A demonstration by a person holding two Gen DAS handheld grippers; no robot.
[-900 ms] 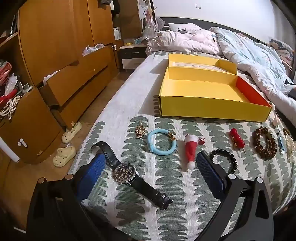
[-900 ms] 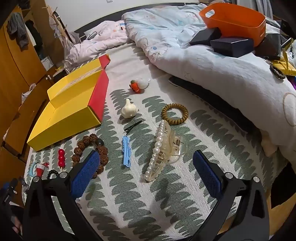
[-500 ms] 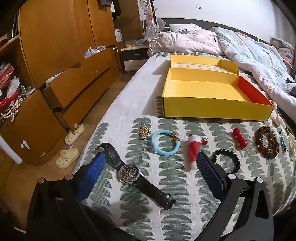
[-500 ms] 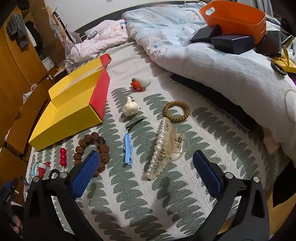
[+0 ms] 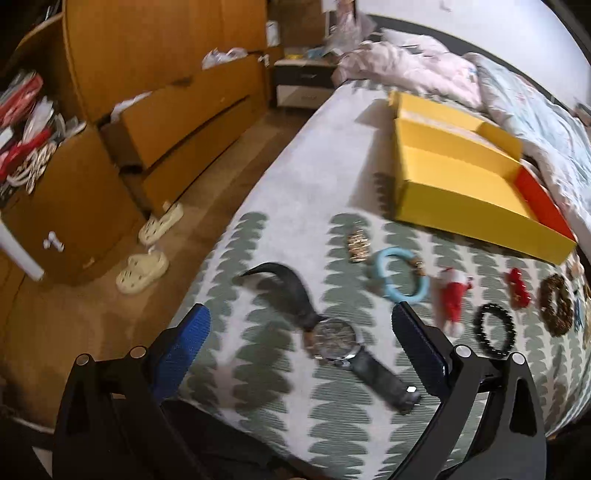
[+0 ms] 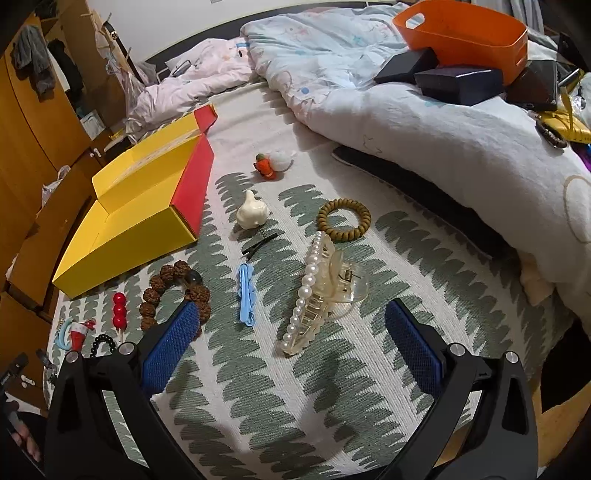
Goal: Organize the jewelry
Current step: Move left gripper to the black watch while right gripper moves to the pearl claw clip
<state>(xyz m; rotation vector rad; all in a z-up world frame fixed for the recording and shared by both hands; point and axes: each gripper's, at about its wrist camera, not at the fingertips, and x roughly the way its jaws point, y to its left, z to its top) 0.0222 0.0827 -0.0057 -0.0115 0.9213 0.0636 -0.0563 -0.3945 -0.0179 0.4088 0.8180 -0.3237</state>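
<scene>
Both grippers are hanging over the bed, angled down, jaws spread wide, nothing held. Left gripper (image 5: pixel 301 332): black frame, blue ribbed pads, framing a wristwatch (image 5: pixel 334 338) with a round metal-rimmed dial and a dark strap, one end curling up off the cloth; this view is blurred. Beyond it a small gold-coloured trinket (image 5: pixel 357 245), a pale-blue ring bracelet (image 5: pixel 402 275) with a metal fitting, a red-and-white Santa-hat clip (image 5: pixel 452 295), a black bead bracelet (image 5: pixel 495 328), a red berry pin (image 5: pixel 519 290) and a knobbly brown seed bracelet (image 5: pixel 556 304) are lying in a loose row. Yellow cardboard box (image 5: pixel 476 229), open, red inner flap, sitting farther up the bed, nothing visible inside. Right gripper (image 6: pixel 291 332): same build, hovering over a clear plastic claw clip (image 6: pixel 321 295) edged with a line of pearls, metal spring showing. Left of that, a light-blue plastic clip (image 6: pixel 246 293) and a thin black hairpin (image 6: pixel 258 245); above, a glossy cream gourd-shaped figure (image 6: pixel 252 214), an olive coil hair tie (image 6: pixel 343 219), an orange-and-white fuzzy charm (image 6: pixel 271 164). Bedspread (image 6: pixel 258 387) is woven, off-white with rows of green scalloped shapes. A rumpled quilt (image 6: pixel 443 133) is carrying an orange plastic basket (image 6: pixel 461 35) and dark boxes (image 6: pixel 458 79).
</scene>
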